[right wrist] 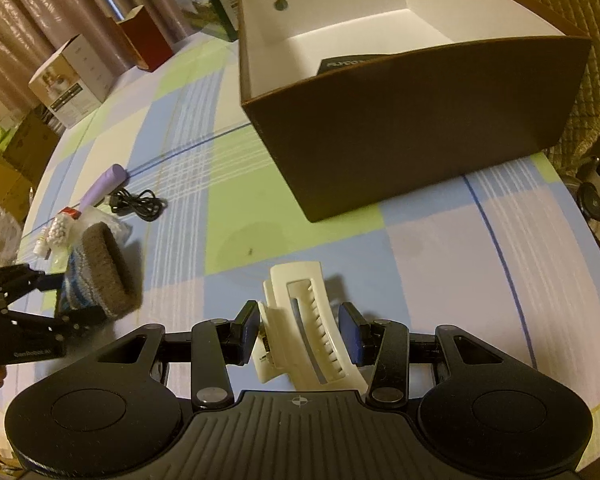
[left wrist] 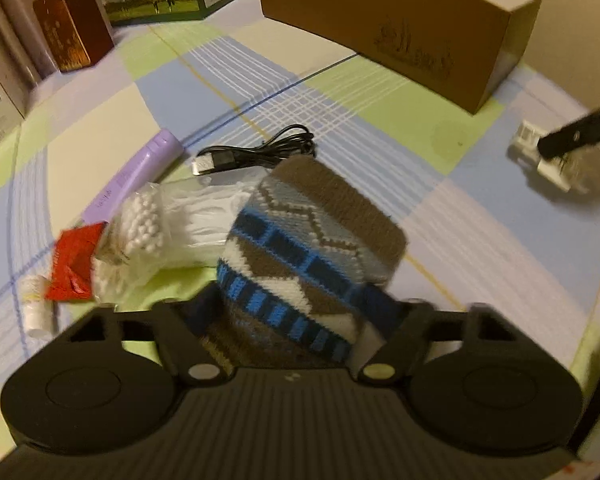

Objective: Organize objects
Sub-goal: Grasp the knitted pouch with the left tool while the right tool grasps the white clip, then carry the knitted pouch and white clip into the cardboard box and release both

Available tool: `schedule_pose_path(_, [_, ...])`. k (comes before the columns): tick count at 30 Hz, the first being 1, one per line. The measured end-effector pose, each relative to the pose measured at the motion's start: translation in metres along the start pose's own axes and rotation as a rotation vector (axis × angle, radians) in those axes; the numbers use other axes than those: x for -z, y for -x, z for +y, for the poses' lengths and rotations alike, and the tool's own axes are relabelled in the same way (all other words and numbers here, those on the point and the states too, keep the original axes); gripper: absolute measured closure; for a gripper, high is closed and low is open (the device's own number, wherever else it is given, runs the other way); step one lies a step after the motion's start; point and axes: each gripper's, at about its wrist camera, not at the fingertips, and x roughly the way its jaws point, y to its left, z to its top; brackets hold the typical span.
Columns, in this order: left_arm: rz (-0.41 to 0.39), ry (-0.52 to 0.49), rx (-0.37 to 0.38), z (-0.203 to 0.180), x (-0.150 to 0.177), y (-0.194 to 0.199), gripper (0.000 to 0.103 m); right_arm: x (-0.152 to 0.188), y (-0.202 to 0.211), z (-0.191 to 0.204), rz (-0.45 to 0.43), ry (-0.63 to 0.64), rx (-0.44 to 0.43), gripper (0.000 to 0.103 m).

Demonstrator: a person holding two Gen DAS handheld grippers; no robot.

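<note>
Your left gripper (left wrist: 296, 320) clamps a knitted brown, white and blue roll (left wrist: 312, 248), its long axis pointing away. Your right gripper (right wrist: 298, 332) stands open around a cream hair claw (right wrist: 308, 320) lying lengthwise toward the far brown box (right wrist: 416, 120).

Coarse knitted sock (left wrist: 300, 264), glossy plastic hair claw (right wrist: 316, 320), matt cardboard box (right wrist: 412, 136).

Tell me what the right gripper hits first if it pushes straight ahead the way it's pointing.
The right gripper already straddles the white hair claw clip, so that comes first. Beyond it lies bare checked tablecloth, then the brown open box, probably next in line, though depth is unclear.
</note>
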Motion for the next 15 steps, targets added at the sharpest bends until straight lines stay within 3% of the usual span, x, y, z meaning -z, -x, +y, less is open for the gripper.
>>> schedule_pose_path(4, [-0.005, 0.046, 0.022, -0.004, 0.000, 0.008, 0.072, -0.001, 0.001, -0.001, -0.001, 0.008, -0.004, 0.062])
schedule_pose_path(6, [-0.002, 0.076, 0.032, -0.007, 0.001, 0.012, 0.077, -0.003, 0.001, 0.000, -0.001, 0.019, -0.012, 0.062])
schedule_pose_path(15, [-0.028, 0.212, 0.046, -0.023, -0.001, 0.045, 0.080, -0.012, 0.009, 0.013, -0.004, 0.097, -0.126, 0.062])
